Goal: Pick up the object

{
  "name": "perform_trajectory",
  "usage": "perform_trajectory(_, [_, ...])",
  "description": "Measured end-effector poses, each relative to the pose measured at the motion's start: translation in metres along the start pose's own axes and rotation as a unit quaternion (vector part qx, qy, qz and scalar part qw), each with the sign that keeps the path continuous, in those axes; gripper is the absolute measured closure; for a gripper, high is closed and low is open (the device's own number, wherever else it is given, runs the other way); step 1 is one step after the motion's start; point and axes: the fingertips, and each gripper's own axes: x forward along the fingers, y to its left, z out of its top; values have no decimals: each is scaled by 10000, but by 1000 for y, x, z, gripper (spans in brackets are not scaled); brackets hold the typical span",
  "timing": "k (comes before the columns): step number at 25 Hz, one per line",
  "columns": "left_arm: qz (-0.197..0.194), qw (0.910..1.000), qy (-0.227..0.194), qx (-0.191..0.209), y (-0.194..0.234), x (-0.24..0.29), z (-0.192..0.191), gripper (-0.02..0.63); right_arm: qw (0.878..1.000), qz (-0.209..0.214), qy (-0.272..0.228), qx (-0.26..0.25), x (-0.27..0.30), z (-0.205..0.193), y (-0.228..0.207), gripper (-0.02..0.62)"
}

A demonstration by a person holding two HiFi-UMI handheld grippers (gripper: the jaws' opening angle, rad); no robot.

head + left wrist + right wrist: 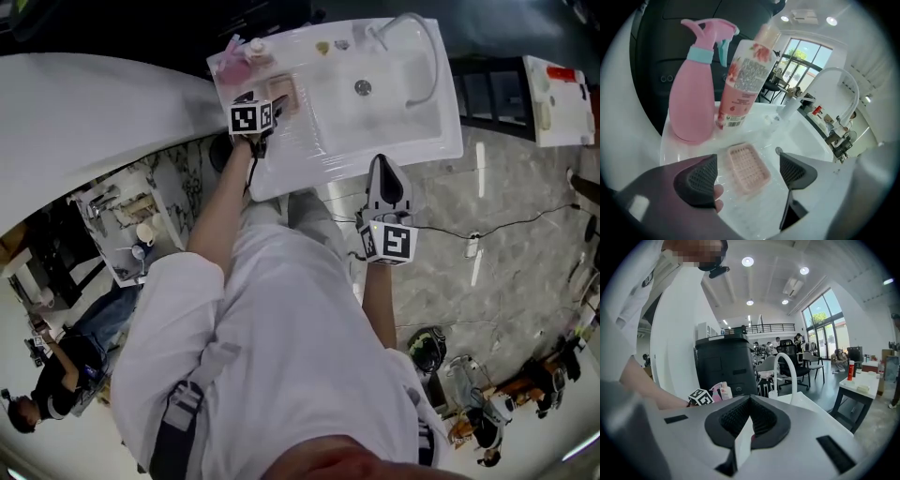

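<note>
The pink soap dish (747, 168) lies flat on the washbasin (412, 131) ledge, along its left edge and beside the bowl. In the head view the left gripper (749, 174) covers much of the dish. The left gripper view shows it whole, between that gripper's wide-apart jaws, with neither pad touching it. One dish shows, and two bottles behind it at the far left corner: a pink spray bottle (693, 101) and a tilted lotion bottle (743, 82). There is one faucet (836, 77). Only the head view shows the drain (363, 87). The right gripper (749, 416) sits off the near edge, jaws pressed together on nothing. Its view shows both bottles small and far off, but not the dish.
</note>
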Motion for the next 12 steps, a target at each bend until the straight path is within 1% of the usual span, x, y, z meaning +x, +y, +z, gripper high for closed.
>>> perform_trajectory(2, [115,9998,153,-92,5,11,-1,199,9999,-60,44,75,1,-4,-12,594])
perform_trajectory(6, [190,9981,539,-243,10,29,-15,227,9996,-140,131,193,2,-11,-28,594])
perform_trajectory(9, [297,9961,714,-436,17,40,-21,239,9994,-164,123,295,6,-13,-35,594])
perform_trajectory(10, [357,9951,783,-490,19,43,-23,250,9992,-163,117,332,7,-14,-36,594])
perform_trajectory(12, [489,9930,943,-523,24,45,-29,291,9991,-145,114,384,8,-15,-36,594])
